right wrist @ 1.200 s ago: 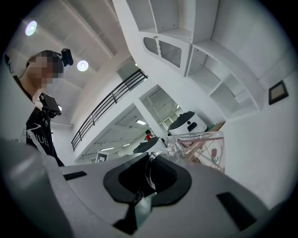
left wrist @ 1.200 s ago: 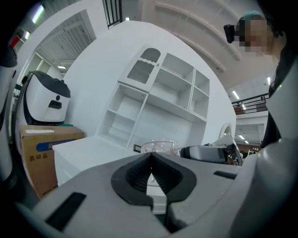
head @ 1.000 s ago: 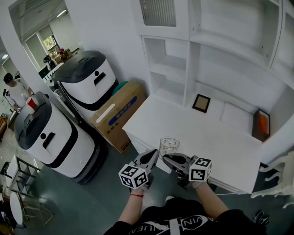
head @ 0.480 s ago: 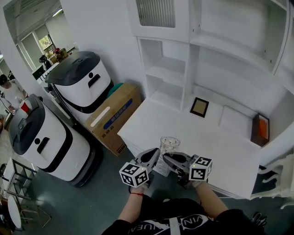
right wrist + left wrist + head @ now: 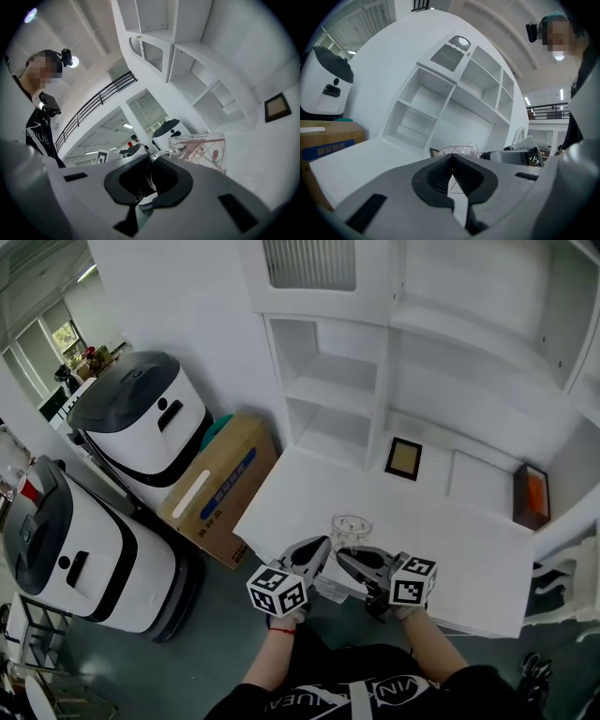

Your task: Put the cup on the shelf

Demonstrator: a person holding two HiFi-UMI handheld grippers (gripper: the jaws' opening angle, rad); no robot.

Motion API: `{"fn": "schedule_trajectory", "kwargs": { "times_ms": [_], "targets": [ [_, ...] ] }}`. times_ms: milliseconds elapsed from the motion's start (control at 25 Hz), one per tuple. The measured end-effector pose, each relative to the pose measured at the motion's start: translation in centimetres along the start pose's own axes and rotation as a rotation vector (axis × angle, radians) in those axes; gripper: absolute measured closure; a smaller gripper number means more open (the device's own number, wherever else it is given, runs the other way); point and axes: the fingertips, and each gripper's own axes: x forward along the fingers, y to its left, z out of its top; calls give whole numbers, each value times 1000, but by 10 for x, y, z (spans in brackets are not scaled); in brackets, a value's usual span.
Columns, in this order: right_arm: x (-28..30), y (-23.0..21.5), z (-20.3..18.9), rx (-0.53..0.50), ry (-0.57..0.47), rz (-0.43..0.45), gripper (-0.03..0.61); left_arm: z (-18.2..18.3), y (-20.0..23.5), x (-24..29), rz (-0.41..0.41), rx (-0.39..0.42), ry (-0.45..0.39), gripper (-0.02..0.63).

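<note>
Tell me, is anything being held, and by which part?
The right gripper holds the glass cup by its handle, pinched between its jaws. The left gripper is shut and holds nothing.

cup [image 5: 351, 529] at table [image 5: 300, 493] front edge | frame [image 5: 403, 457] behind it | shelf [image 5: 333, 385] behind frame | box [image 5: 211, 486] left of table

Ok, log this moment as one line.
cup: upright, over desk near edge | right gripper: jaws shut on its handle | left gripper: jaws shut, empty, beside cup | shelf: not reached
</note>
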Motion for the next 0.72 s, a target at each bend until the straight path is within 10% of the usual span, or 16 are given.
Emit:
{"fn": "schedule_trajectory", "kwargs": {
  "times_ms": [720],
  "targets": [
    [108,-72,33,37,-107,-193,563,41,115,39,-213,-17,125,609]
  ]
}}
